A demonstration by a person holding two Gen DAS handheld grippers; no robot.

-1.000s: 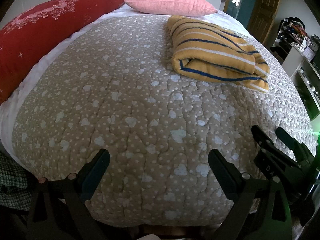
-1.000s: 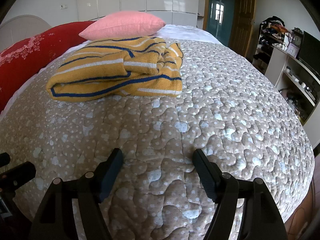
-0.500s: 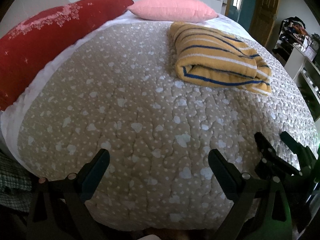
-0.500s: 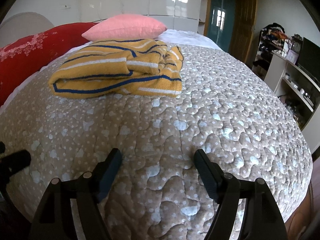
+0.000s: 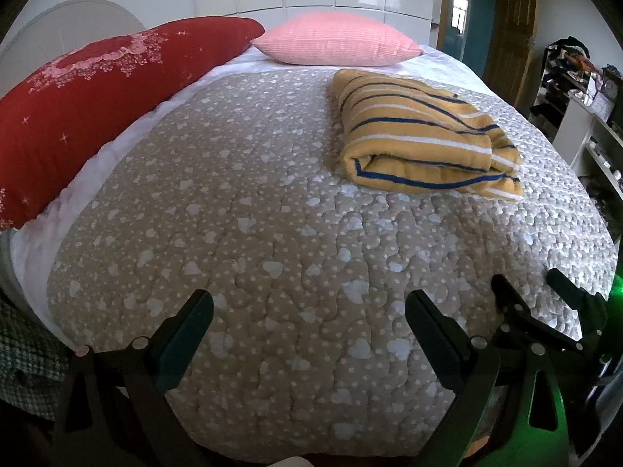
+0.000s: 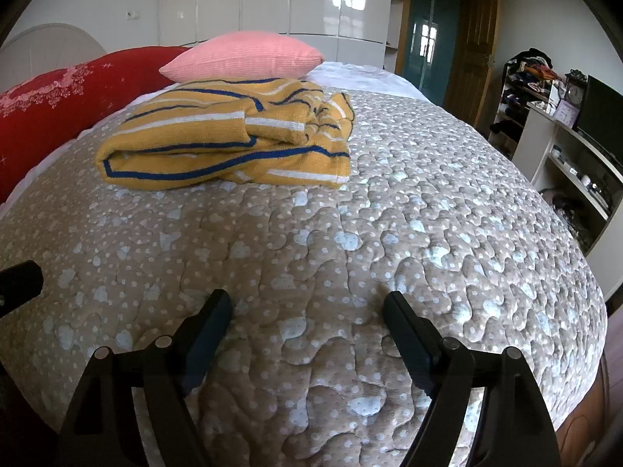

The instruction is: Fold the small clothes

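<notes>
A yellow garment with blue and white stripes point(image 5: 420, 136) lies folded in a thick bundle on the beige quilted bed point(image 5: 272, 233), toward the far right; it also shows in the right wrist view point(image 6: 229, 144). My left gripper point(image 5: 309, 303) is open and empty, low over the near edge of the bed, far from the garment. My right gripper point(image 6: 307, 303) is open and empty, also over the near part of the quilt point(image 6: 428, 214). The right gripper also appears at the lower right of the left wrist view point(image 5: 537, 288).
A red pillow point(image 5: 97, 89) and a pink pillow point(image 5: 335, 39) lie at the head of the bed. A white shelf unit with a TV point(image 6: 584, 132) stands to the right. A wooden door point(image 6: 475, 39) is behind.
Both grippers have drawn back and tilted up a little, so more of the room and wall shows. The folded garment has not moved. Both stay open.
</notes>
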